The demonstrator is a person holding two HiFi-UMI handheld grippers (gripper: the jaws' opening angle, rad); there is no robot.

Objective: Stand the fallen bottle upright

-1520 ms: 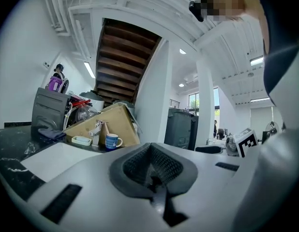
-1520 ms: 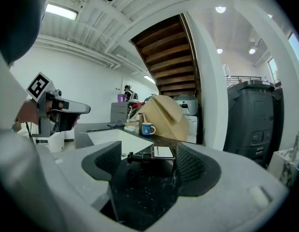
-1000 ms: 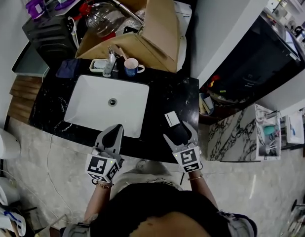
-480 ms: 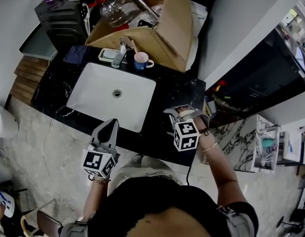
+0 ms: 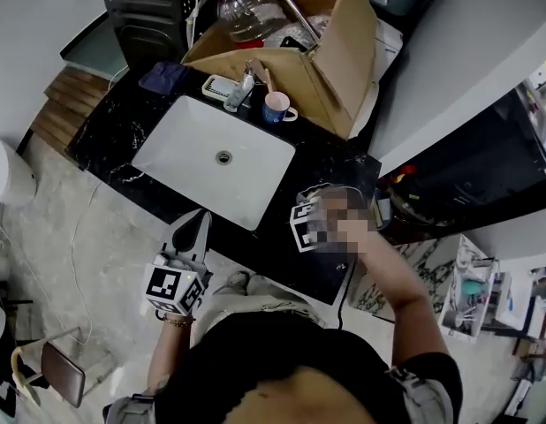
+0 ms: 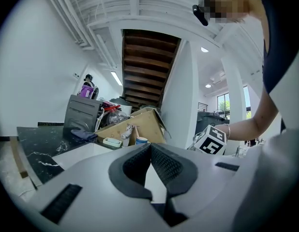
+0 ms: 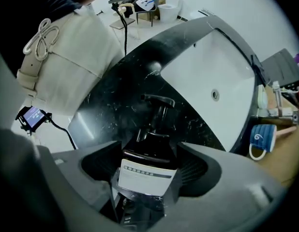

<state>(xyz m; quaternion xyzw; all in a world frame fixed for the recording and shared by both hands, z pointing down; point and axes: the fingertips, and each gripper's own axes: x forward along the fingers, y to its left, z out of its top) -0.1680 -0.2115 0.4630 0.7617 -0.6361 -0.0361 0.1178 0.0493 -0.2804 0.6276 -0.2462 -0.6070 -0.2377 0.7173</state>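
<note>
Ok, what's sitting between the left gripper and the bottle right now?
Only the near corner of the white sink and bare black counter, seen in the head view. Nothing loose lies between the left gripper and the bottle.

Clamped lower centre between right gripper (image 7: 149, 164) fingers (image 7: 97, 166): dark pump bottle (image 7: 152, 146), pump head over black marble bench (image 7: 113, 108). Upper right, white sink (image 7: 207, 66); right edge, blue mug (image 7: 262, 140).

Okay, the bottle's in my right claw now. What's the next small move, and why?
Probably turn the right claw until the bottle has its pump on top and its base facing down. The claw is shut on the bottle's labelled body, and the pump points away along the jaws toward the black counter beside the sink, so it looks not yet upright.
</note>
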